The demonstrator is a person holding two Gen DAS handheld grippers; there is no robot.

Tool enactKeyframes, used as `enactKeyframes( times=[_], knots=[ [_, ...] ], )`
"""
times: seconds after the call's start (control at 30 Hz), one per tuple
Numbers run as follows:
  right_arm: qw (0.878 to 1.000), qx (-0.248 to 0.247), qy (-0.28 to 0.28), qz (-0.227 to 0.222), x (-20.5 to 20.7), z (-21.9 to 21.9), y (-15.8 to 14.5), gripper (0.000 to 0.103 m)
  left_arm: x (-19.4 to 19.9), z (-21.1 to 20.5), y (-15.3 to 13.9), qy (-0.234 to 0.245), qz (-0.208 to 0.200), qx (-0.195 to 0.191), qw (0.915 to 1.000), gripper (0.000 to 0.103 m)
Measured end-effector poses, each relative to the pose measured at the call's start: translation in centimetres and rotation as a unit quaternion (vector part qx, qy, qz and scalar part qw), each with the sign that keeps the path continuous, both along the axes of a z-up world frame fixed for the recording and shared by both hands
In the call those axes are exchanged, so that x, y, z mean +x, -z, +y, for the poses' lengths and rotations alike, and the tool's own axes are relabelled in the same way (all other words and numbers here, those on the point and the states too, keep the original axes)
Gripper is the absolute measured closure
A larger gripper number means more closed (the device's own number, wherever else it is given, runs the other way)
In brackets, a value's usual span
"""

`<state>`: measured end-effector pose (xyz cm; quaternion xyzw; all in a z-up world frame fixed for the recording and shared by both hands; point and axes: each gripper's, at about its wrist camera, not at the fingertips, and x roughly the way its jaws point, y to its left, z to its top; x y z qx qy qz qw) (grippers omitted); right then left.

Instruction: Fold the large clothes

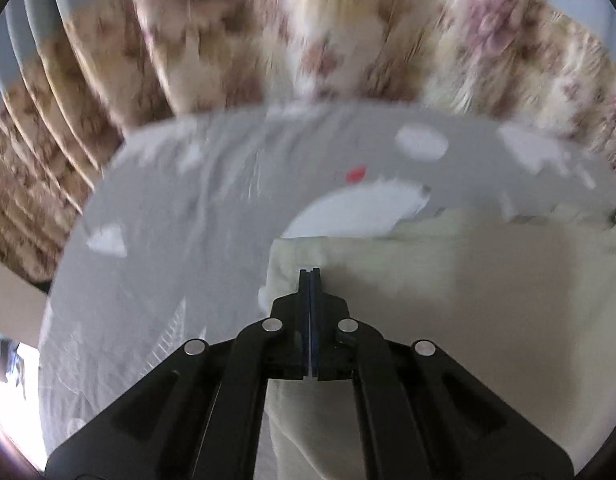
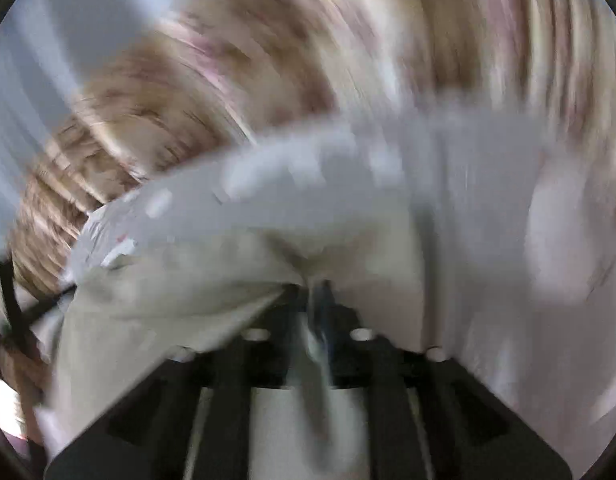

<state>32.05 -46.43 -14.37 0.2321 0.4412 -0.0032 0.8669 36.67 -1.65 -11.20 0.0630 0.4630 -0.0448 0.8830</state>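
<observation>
Left wrist view: we see a grey sheet [image 1: 167,208] before floral curtains [image 1: 348,32]. Our left gripper [image 1: 310,272], pressed together, pinches the cream garment [image 1: 468,280], stretching rightward; our right gripper [image 2: 318,292] pinches it too.

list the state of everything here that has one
left gripper: jaws shut, tips over the corner of the cloth; grip not clear
right gripper: jaws nearly closed, cloth bunched at them, picture blurred
cream cloth: spread flat on the sheet
grey sheet: lying wrinkled
floral curtain: hanging
</observation>
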Motion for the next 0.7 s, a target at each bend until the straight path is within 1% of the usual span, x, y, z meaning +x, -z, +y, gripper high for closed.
enactKeyframes(
  times=[0.03, 0.07, 0.1, 0.13, 0.17, 0.2, 0.23, 0.27, 0.3, 0.33, 0.37, 0.4, 0.43, 0.47, 0.5, 0.53, 0.57, 0.6, 0.63, 0.67, 0.7],
  knots=[
    [0.999, 0.018, 0.034, 0.009, -0.2, -1.6, 0.7, 0.084, -0.3, 0.5, 0.0, -0.002, 0.001, -0.006, 1.0, 0.103],
    [0.999, 0.023, 0.046, 0.013, -0.5, -2.4, 1.1, 0.084, -0.8, 0.8, -0.2, -0.001, -0.002, -0.008, 1.0, 0.103],
    [0.997, 0.047, 0.054, 0.008, -1.2, -3.8, 1.0, 0.084, -1.4, 1.1, -0.6, -0.001, -0.006, -0.007, 1.0, 0.103],
    [0.996, 0.054, 0.065, -0.013, -2.3, -4.5, 0.2, 0.083, -2.2, 1.1, -1.3, 0.0, -0.012, -0.001, 0.9999, 0.103],
    [0.997, 0.029, 0.064, -0.037, -3.5, -4.1, -1.1, 0.077, -2.8, 0.9, -1.8, -0.001, -0.018, 0.002, 0.9998, 0.1],
    [0.997, -0.006, 0.056, -0.056, -4.3, -2.9, -2.2, 0.073, -3.5, 0.8, -2.4, -0.001, -0.024, 0.006, 0.9997, 0.078],
    [0.995, -0.051, 0.041, -0.081, -5.2, -1.2, -3.5, 0.068, -4.3, 0.2, -3.2, 0.001, -0.034, 0.009, 0.9994, 0.049],
    [0.989, -0.102, 0.009, -0.107, -6.3, 1.5, -4.7, 0.062, -5.2, -0.6, -3.8, 0.006, -0.045, 0.008, 0.9989, 0.036],
    [0.985, -0.128, -0.015, -0.118, -6.1, 3.4, -5.2, 0.062, -5.9, -1.6, -4.2, 0.012, -0.054, 0.008, 0.9984, 0.025],
    [0.979, -0.151, -0.044, -0.13, -6.6, 5.6, -5.7, 0.061, -6.8, -3.4, -4.8, 0.03, -0.061, 0.007, 0.9977, 0.024],
    [0.973, -0.168, -0.074, -0.14, -7.0, 7.9, -6.0, 0.061, -7.3, -5.0, -5.0, 0.048, -0.057, 0.003, 0.9972, 0.024],
    [0.964, -0.192, -0.11, -0.145, -7.2, 10.9, -6.0, 0.061, -7.7, -6.6, -5.1, 0.07, -0.047, -0.002, 0.9965, 0.024],
    [0.958, -0.214, -0.133, -0.139, -7.1, 13.0, -5.8, 0.061, -8.0, -8.9, -4.9, 0.099, -0.032, -0.001, 0.9945, 0.025],
    [0.954, -0.228, -0.147, -0.13, -6.9, 14.4, -5.6, 0.062, -8.1, -10.5, -4.6, 0.115, -0.022, 0.011, 0.9931, 0.028],
    [0.946, -0.257, -0.162, -0.111, -6.1, 16.0, -4.8, 0.064, -7.9, -11.9, -3.9, 0.122, -0.013, 0.037, 0.9917, 0.04],
    [0.939, -0.291, -0.164, -0.085, -5.2, 16.7, -3.9, 0.064, -7.1, -13.4, -2.5, 0.125, 0.001, 0.077, 0.9891, 0.047],
    [0.931, -0.322, -0.162, -0.053, -4.1, 16.8, -2.6, 0.064, -6.5, -13.6, -1.7, 0.119, 0.017, 0.085, 0.9891, 0.047],
    [0.931, -0.325, -0.161, -0.031, -3.4, 16.2, -1.7, 0.064, -5.6, -13.4, -0.8, 0.112, 0.043, 0.08, 0.9896, 0.047],
    [0.939, -0.305, -0.161, -0.004, -2.6, 15.3, -0.7, 0.064, -4.7, -13.2, 0.1, 0.113, 0.073, 0.071, 0.9883, 0.046],
    [0.942, -0.294, -0.162, 0.009, -2.4, 14.7, -0.3, 0.063, -4.1, -13.2, 0.5, 0.114, 0.084, 0.073, 0.9872, 0.045],
    [0.939, -0.302, -0.164, 0.012, -2.5, 14.4, -0.4, 0.06, -3.7, -13.1, 0.9, 0.115, 0.092, 0.076, 0.9862, 0.042]
  ],
)
